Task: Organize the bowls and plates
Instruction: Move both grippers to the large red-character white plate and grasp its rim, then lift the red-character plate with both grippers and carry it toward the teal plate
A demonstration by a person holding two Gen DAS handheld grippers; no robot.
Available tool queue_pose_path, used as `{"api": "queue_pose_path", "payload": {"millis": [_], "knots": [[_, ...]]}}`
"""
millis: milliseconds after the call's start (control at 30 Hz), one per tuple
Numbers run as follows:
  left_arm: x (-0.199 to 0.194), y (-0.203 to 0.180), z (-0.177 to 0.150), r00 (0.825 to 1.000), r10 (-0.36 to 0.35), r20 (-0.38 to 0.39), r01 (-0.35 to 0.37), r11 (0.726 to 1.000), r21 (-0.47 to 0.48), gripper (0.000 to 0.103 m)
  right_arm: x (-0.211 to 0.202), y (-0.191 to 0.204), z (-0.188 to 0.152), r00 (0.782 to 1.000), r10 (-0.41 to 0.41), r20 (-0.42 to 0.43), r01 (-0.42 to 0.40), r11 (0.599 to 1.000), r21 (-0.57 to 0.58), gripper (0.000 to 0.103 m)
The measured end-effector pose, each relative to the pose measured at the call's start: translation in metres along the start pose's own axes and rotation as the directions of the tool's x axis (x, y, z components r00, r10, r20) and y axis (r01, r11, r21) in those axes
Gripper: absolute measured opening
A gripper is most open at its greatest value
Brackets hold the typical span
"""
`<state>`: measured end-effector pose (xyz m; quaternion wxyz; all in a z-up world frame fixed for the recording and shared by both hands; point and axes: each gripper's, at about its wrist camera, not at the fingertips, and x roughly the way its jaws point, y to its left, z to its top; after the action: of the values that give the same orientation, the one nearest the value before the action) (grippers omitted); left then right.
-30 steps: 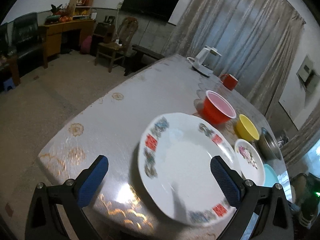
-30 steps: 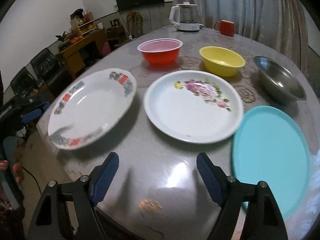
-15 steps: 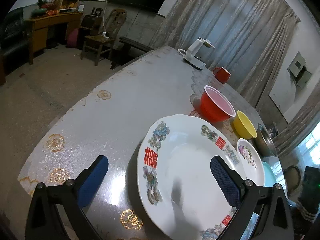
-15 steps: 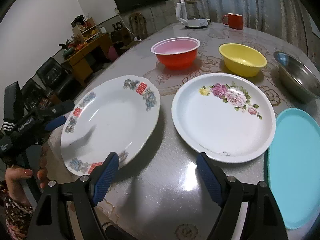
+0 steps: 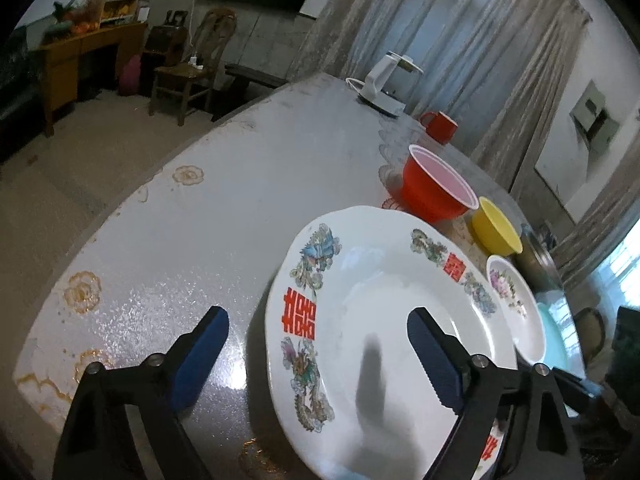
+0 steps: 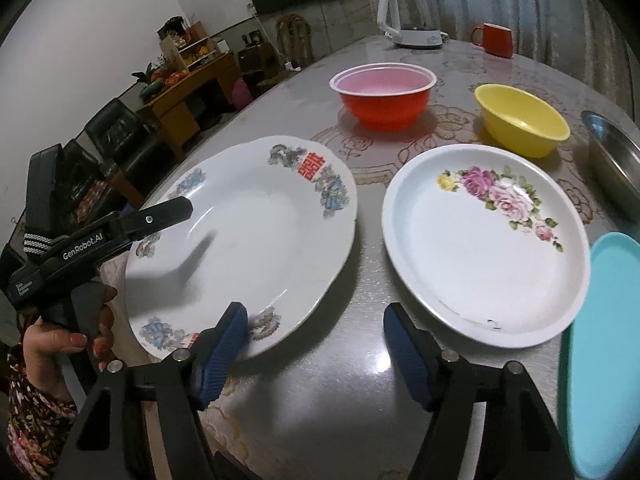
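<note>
Left tongs [image 5: 318, 354] poised over the near rim of the dragon-patterned plate [image 6: 244, 240], jaws apart and just been narrowing; rim lies between them, no pad pressing. Right tongs [image 6: 314, 344] released too, also just been narrowing, straddling bare surface [image 6: 360, 360] between that plate and the rose plate [image 6: 480, 248] (left pad overlaps the dragon plate's edge; contact unclear). Red bowl [image 6: 384, 96], yellow bowl [image 6: 520, 124] behind; teal plate [image 6: 600, 352] at right.

Rose-patterned white plate [image 6: 484, 248], red bowl [image 6: 384, 96], yellow bowl [image 6: 520, 120]
</note>
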<state>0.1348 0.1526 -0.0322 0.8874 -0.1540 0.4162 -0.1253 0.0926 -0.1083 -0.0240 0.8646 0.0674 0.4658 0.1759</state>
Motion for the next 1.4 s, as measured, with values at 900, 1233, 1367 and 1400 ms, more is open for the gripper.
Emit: {"api": "queue_pose_path", "payload": {"millis": [900,1233,1367,1400], "knots": [[0.015,-0.029,-0.014,0.994,0.097,0.05,-0.107,0.955,0.276,0.064,0.031,0.021,0.011,1.0,0.001,0.025,0.002,0.992,-0.125,0.04],[0.015,-0.029,-0.015,0.994,0.086,0.064,-0.101,0.953,0.284,0.064,0.033,0.021,0.012,0.999,-0.001,0.051,0.008,0.99,-0.144,0.04],[0.015,-0.03,-0.015,0.994,0.088,0.071,-0.104,0.954,0.282,0.064,0.034,0.02,0.012,0.998,-0.003,0.061,0.012,0.989,-0.148,0.04],[0.015,-0.03,-0.016,0.993,0.086,0.076,-0.105,0.953,0.286,0.064,0.034,0.021,0.012,0.998,-0.004,0.065,0.014,0.989,-0.15,0.04]]}}
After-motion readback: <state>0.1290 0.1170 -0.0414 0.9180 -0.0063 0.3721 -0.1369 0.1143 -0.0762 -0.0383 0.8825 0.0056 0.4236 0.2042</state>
